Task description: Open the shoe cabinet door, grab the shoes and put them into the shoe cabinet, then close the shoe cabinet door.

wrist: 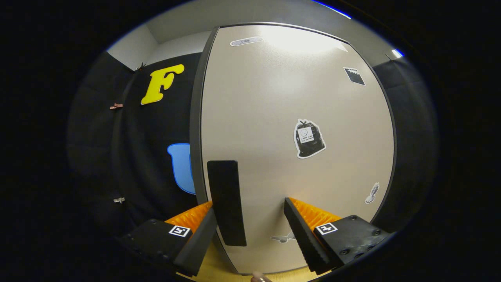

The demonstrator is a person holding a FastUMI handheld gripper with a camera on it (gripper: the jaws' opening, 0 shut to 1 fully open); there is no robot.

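The gripper (pixel 250 231) is spread wide, holding nothing, right up against the shoe cabinet door (pixel 289 129), and the dark handle (pixel 226 203) stands upright between its fingers, hard by the one at nine o'clock. That door looks stiff, smooth and slippery, so I'd say the handle is the only place to take hold. It's near the door's nine o'clock edge.
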